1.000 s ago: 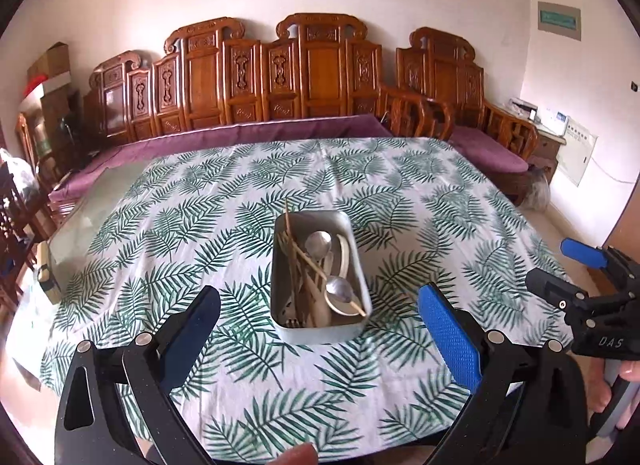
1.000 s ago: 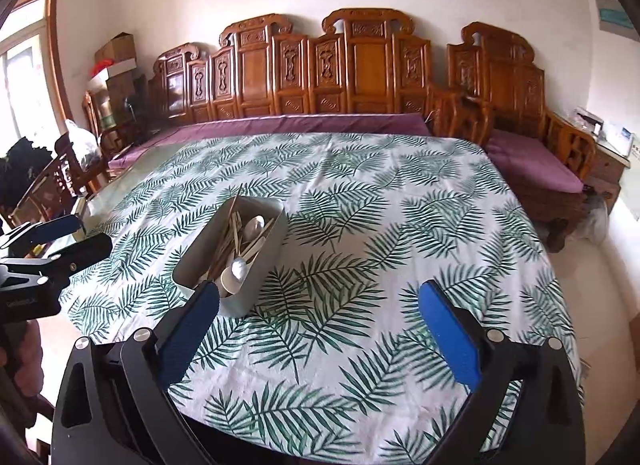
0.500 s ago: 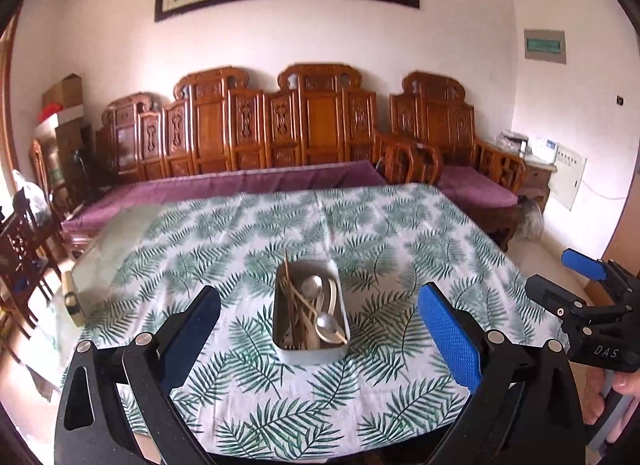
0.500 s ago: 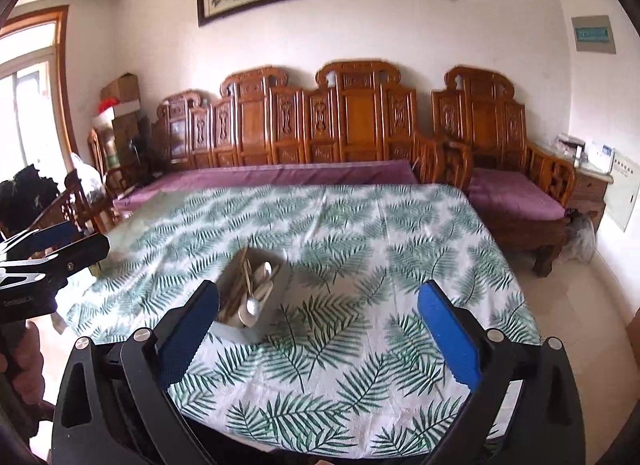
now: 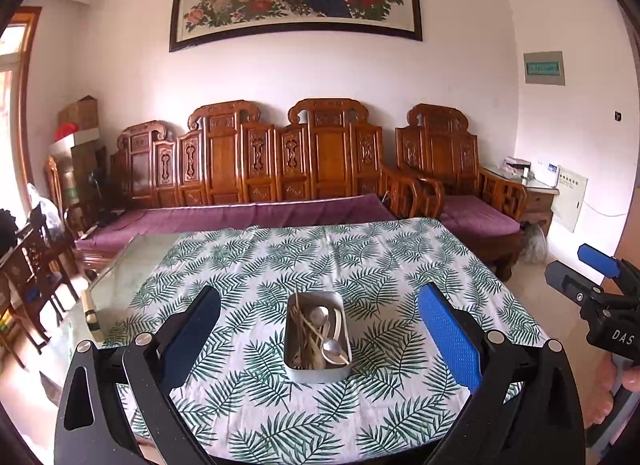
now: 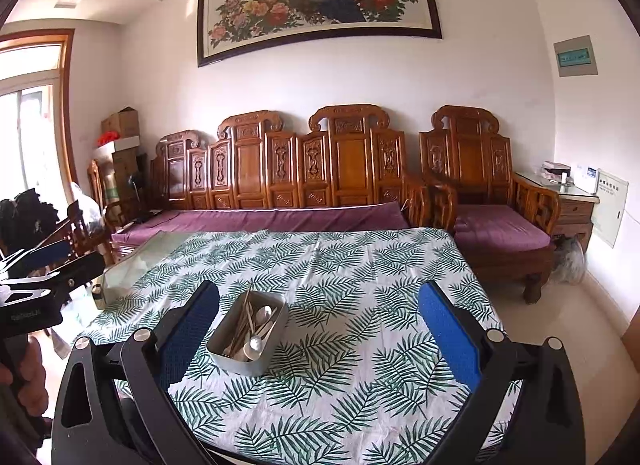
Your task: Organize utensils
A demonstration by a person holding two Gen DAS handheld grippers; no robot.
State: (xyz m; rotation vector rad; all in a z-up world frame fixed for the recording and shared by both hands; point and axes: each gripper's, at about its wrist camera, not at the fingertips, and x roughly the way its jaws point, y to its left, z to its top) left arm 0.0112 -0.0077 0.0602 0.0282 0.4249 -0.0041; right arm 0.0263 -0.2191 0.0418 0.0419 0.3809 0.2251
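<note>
Tin (image 5: 318, 369) of jumbled spoons (image 5: 332, 346) and chopsticks (image 5: 304, 325) on leaf-print tablecloth (image 5: 256, 257), both grippers' jaws spread, empty.

text: "das" | on: black body of right hand-held gripper (image 5: 599, 271) | other signs: too small to read
</note>
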